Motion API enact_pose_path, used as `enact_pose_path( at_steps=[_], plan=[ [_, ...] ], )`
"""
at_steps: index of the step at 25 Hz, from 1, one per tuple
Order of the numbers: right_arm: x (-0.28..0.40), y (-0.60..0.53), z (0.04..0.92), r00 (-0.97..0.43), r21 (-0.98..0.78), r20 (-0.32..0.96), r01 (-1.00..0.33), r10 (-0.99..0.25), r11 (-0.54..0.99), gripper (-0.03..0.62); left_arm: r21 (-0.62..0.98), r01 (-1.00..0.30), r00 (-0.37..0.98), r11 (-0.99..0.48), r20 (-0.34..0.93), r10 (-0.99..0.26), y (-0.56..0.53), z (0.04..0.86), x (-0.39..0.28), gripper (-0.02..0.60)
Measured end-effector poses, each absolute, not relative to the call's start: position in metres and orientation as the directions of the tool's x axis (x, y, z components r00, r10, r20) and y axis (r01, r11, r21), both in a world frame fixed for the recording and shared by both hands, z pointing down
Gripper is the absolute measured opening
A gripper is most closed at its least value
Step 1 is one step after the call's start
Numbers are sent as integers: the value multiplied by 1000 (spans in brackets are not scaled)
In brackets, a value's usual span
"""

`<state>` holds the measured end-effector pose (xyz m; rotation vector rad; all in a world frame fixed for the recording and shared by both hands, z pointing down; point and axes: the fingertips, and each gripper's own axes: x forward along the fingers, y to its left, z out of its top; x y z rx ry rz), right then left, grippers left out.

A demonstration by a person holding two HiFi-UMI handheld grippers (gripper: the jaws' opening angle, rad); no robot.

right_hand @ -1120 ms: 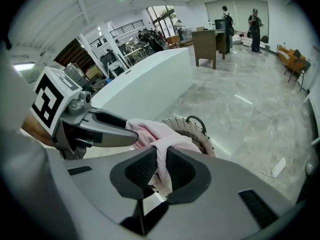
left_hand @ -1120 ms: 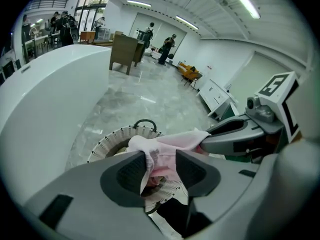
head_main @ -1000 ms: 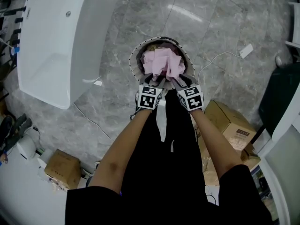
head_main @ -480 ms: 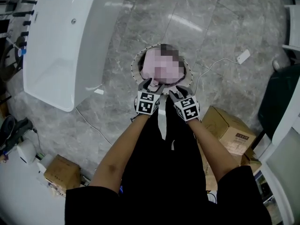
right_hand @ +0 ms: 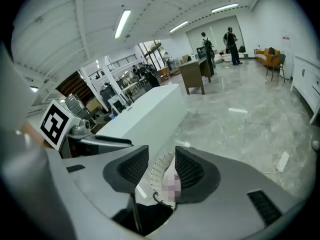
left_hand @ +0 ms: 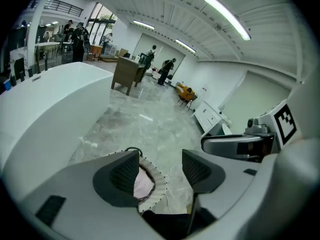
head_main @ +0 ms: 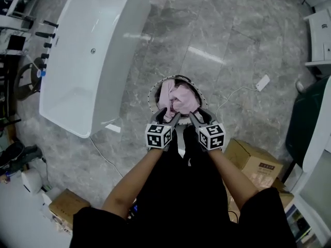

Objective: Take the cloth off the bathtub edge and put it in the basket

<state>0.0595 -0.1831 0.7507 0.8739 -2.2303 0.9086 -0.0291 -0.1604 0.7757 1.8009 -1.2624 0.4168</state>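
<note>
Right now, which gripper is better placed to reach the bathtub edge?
Left. Both the left gripper and right gripper hang open by the basket holding the pink cloth, but the bathtub stands on the left side; the right would probably have to cross over.

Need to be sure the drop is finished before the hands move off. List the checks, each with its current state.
1. Pink cloth inside the basket: ok, it lies bunched within the rim.
2. Left gripper released: ok, jaws apart, nothing between the pads.
3. Right gripper released: ok, jaws apart, nothing between the pads.
4. Bathtub edge free of cloth: ok, none on the edge in view.
5. No cloth trailing over the basket's near rim: cannot tell, the grippers cover that side in the head view.
</note>
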Motion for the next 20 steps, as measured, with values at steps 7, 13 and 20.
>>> enact_pose_path(
  at_steps=[7,13,20],
  plan=[
    [63,-189,651,-688,-351,579,-695,-438,627,164,508,-853,422,-121,535,-732,-171,659,-14,263],
    [43,-183,573,-735,-295,510,-637,-446,712,164,481,-849,447,-219,434,-782,-177,579,-23,203],
    [19,-182,497,-686,-267,413,-720,-599,640,160,443,-797,554,-410,268,-788,-186,490,-53,28]
  ],
)
